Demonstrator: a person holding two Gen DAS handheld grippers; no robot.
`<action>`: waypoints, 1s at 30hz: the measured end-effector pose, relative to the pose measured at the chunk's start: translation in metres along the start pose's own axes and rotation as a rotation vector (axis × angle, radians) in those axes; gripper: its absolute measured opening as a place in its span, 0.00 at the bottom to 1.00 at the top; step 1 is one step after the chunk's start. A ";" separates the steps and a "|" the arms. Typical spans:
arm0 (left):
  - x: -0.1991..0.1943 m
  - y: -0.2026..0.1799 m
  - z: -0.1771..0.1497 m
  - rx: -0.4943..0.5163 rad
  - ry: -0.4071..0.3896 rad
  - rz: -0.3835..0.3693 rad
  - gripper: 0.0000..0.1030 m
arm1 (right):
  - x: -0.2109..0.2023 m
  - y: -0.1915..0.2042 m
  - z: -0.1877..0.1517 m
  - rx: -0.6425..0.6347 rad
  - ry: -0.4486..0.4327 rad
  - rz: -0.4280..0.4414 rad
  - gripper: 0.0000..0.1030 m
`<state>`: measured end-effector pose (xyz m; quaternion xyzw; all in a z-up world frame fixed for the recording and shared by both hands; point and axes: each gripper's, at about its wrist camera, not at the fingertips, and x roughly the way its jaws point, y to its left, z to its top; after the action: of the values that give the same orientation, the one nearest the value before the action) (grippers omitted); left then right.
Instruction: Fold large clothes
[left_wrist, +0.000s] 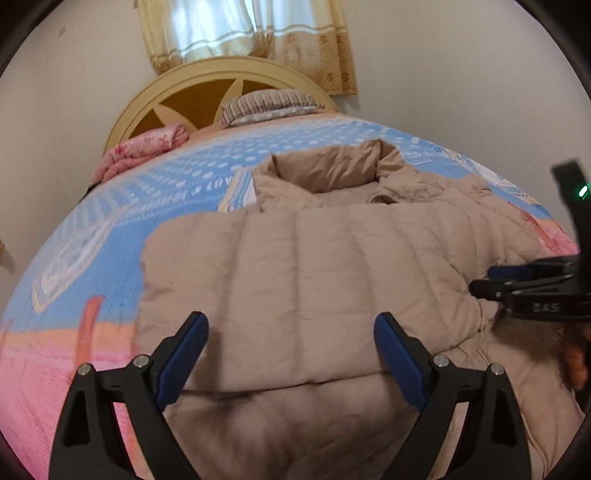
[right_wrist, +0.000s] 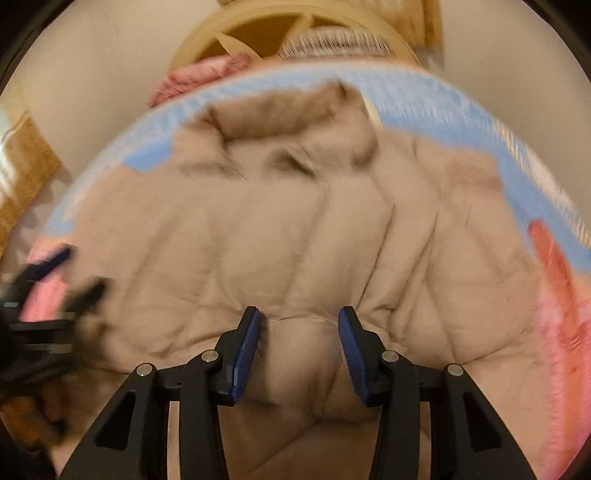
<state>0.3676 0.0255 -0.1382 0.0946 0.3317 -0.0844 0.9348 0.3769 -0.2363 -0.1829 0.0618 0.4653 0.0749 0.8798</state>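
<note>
A beige quilted puffer jacket (left_wrist: 314, 266) lies on the bed, partly folded over itself, its hood (left_wrist: 332, 166) toward the headboard. It fills the right wrist view (right_wrist: 295, 229), blurred by motion. My left gripper (left_wrist: 291, 332) is open just above the jacket's near fold and holds nothing. My right gripper (right_wrist: 299, 325) is open, with a bulge of the jacket between its blue pads (right_wrist: 247, 347); it also shows at the right edge of the left wrist view (left_wrist: 524, 284). My left gripper shows blurred at the left of the right wrist view (right_wrist: 62, 273).
The bed has a blue and pink patterned cover (left_wrist: 129, 206). A striped pillow (left_wrist: 266, 103) and a folded pink blanket (left_wrist: 140, 151) lie by the cream round headboard (left_wrist: 192, 96). A curtained window (left_wrist: 243, 33) is behind. Walls flank the bed.
</note>
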 end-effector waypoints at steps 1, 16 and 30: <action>-0.006 0.005 0.002 0.003 -0.013 0.005 0.92 | -0.001 -0.005 -0.003 0.012 -0.013 0.016 0.42; 0.072 0.059 0.046 -0.215 0.048 0.021 0.96 | -0.003 -0.002 -0.016 -0.008 -0.106 0.008 0.43; 0.119 0.064 0.020 -0.300 0.168 -0.055 1.00 | -0.005 -0.005 -0.019 0.009 -0.129 0.045 0.43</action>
<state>0.4851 0.0719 -0.1911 -0.0485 0.4200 -0.0510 0.9048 0.3588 -0.2417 -0.1907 0.0807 0.4063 0.0884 0.9058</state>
